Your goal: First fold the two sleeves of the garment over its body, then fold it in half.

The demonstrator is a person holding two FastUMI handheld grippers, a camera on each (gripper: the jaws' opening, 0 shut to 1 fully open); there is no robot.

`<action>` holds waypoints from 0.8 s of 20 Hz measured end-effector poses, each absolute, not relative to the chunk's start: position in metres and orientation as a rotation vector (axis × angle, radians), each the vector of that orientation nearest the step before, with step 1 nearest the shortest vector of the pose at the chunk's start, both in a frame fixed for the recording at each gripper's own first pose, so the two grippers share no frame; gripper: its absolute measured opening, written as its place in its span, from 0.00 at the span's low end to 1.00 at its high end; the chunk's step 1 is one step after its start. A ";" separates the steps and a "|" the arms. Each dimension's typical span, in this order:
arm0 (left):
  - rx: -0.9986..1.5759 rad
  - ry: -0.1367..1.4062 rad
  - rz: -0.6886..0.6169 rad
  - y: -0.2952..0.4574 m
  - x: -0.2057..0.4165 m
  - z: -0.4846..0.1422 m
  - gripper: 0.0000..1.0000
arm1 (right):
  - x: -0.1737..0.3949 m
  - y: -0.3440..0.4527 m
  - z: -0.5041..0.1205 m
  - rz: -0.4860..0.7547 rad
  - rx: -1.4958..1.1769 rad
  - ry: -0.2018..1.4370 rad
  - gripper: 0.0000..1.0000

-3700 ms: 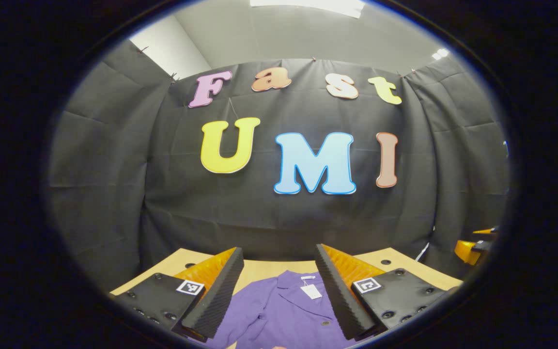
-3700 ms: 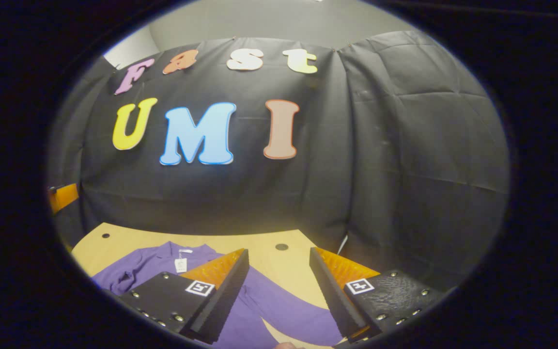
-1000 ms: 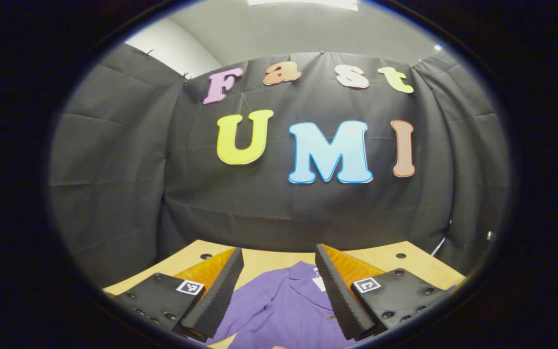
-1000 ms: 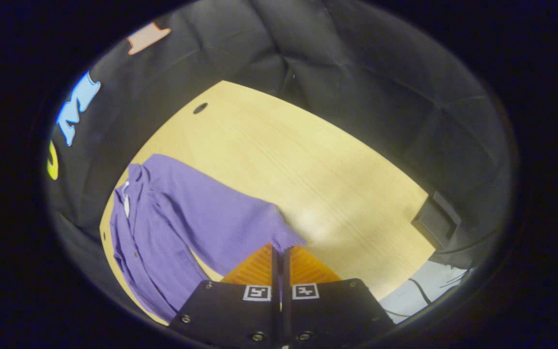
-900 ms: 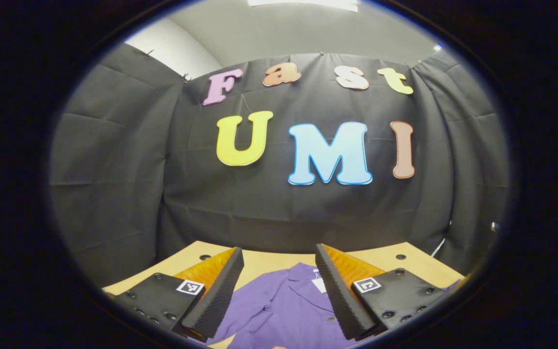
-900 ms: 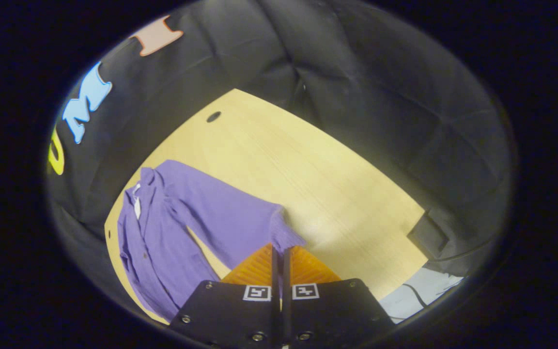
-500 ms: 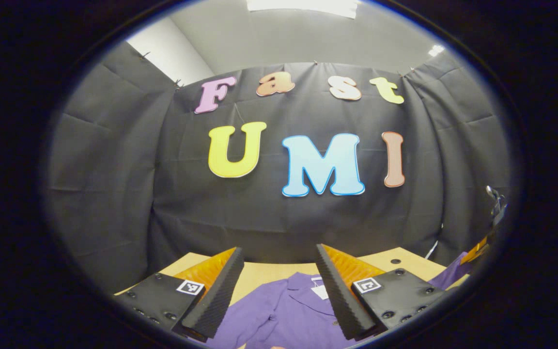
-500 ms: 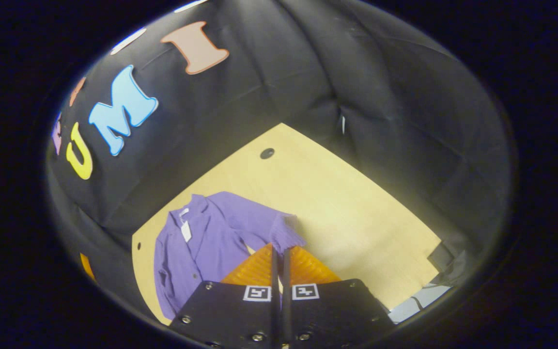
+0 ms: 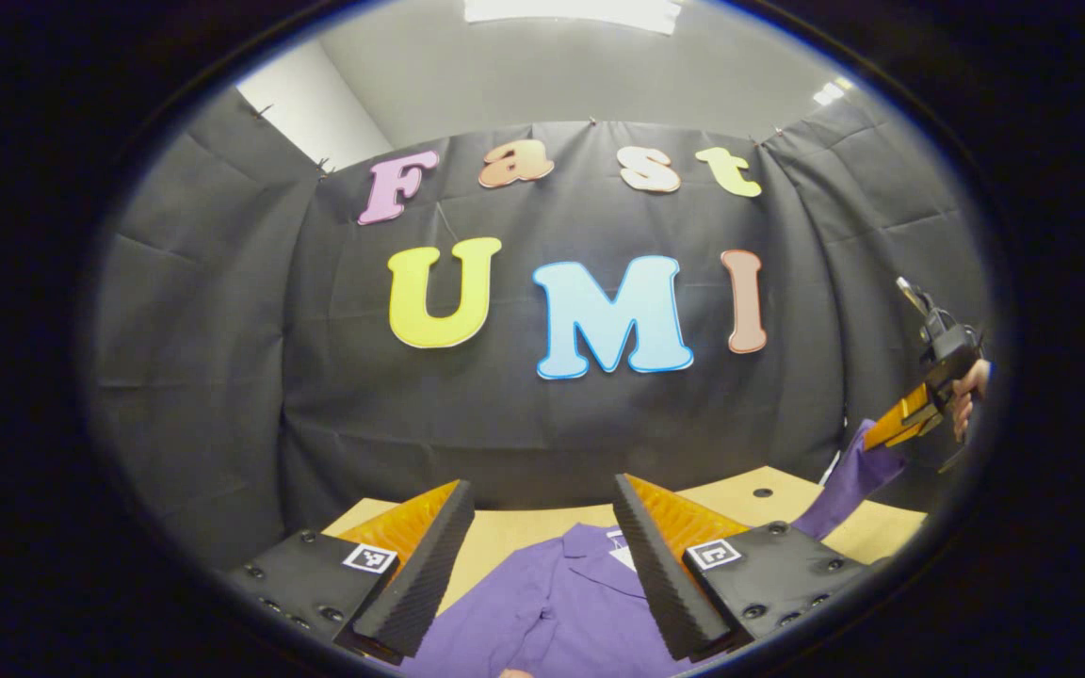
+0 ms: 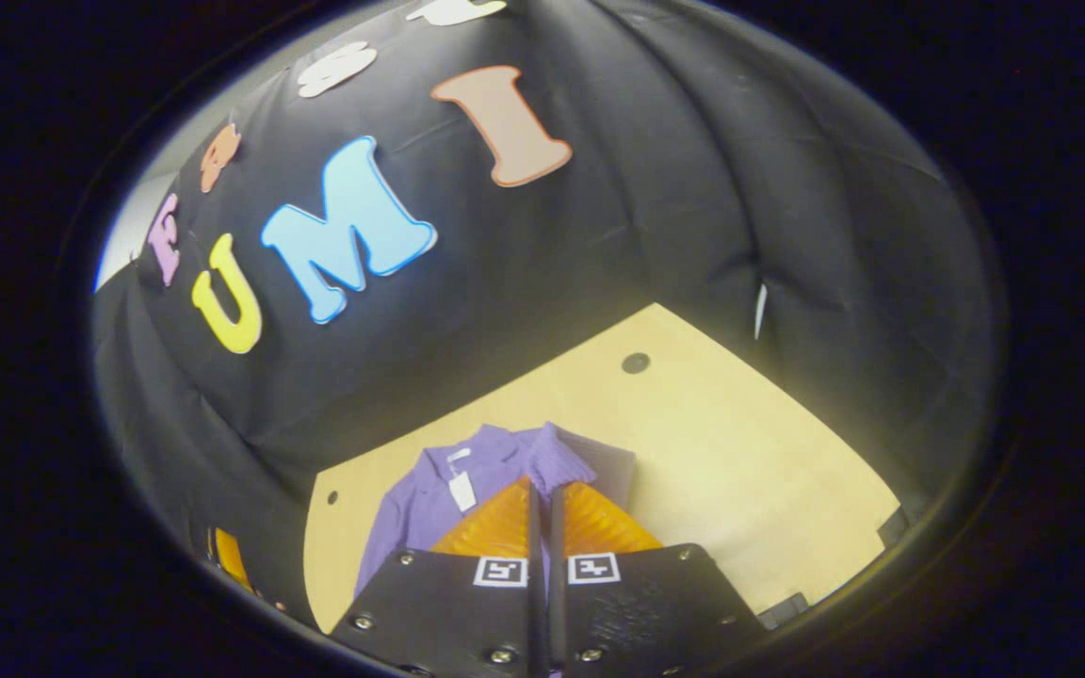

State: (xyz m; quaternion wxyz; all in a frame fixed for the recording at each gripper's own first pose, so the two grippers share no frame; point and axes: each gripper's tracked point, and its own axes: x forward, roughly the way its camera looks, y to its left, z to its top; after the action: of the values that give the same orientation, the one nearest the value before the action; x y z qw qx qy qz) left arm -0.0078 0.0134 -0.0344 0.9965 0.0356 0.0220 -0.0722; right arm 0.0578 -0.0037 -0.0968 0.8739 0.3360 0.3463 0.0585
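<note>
A purple button shirt [image 9: 561, 607] with a white tag [image 9: 620, 557] at its collar lies on the wooden table [image 9: 524, 523]. My left gripper [image 9: 542, 490] hovers open just above the shirt's body, nothing between its fingers. In the left gripper view my right gripper [image 9: 896, 428] is at the far right, held by a hand [image 9: 968, 395], with a purple sleeve [image 9: 846, 482] hanging from it above the table. In the right gripper view my right gripper [image 10: 542, 485] is shut on the sleeve's cuff [image 10: 563, 463], high over the shirt [image 10: 415, 513].
The table [image 10: 740, 461] stretches bare to the right of the shirt, with a round hole [image 10: 635, 363] near its far edge. Black cloth walls stand close behind and beside the table. The table's right edge drops off at the lower right.
My right gripper, still shut on the cuff, has risen and swung towards the shirt's body, so the sleeve now hangs off the table. The left gripper stays open and has hardly moved.
</note>
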 end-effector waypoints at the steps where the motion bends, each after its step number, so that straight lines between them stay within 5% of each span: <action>1: 0.072 0.043 -0.141 0.018 -0.011 -0.036 0.95 | 0.060 0.006 -0.086 0.149 0.690 0.708 0.01; 7: -0.001 0.042 -0.113 0.059 -0.030 -0.039 0.96 | 0.047 0.080 -0.065 0.313 0.530 0.710 0.01; 16: 0.000 0.078 0.004 0.142 -0.053 -0.065 0.96 | -0.016 0.196 -0.128 0.518 0.288 0.908 0.01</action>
State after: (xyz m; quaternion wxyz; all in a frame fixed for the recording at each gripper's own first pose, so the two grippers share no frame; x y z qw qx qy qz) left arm -0.0530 0.1416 -0.0653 0.9992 -0.0002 0.0389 0.0018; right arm -0.0159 0.1964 -0.1277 0.8566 0.1370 0.4319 0.2467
